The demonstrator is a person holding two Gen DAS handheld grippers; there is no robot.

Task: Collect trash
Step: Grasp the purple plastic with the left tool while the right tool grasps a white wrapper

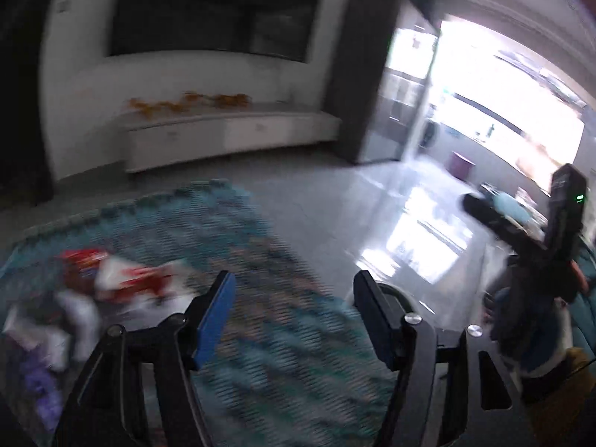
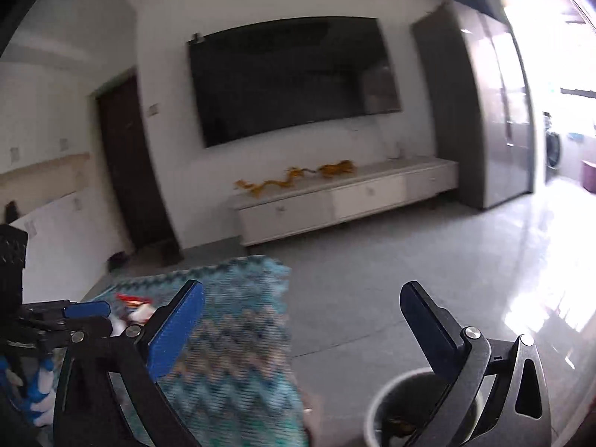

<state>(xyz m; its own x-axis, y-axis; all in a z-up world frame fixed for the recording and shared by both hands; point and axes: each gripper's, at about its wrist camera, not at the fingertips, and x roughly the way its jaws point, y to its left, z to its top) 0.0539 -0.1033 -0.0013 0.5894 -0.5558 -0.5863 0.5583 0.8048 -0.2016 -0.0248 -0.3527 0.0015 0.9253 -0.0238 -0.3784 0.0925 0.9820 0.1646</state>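
Fingers of both grippers gape empty; red-and-white crumpled wrappers lie on the teal zigzag rug, nearer the left gripper.

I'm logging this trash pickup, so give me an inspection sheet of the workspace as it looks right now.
Surface: teal zigzag rug on grey tile floor.
Job's things: red-and-white wrappers lying on the rug; white bin below the right gripper.
Clutter: purple item, blurred.
Grippers: left gripper open, empty; right gripper open, empty.
Cables: nothing seen.
Surroundings: wall TV, white cabinet, bright doorway.
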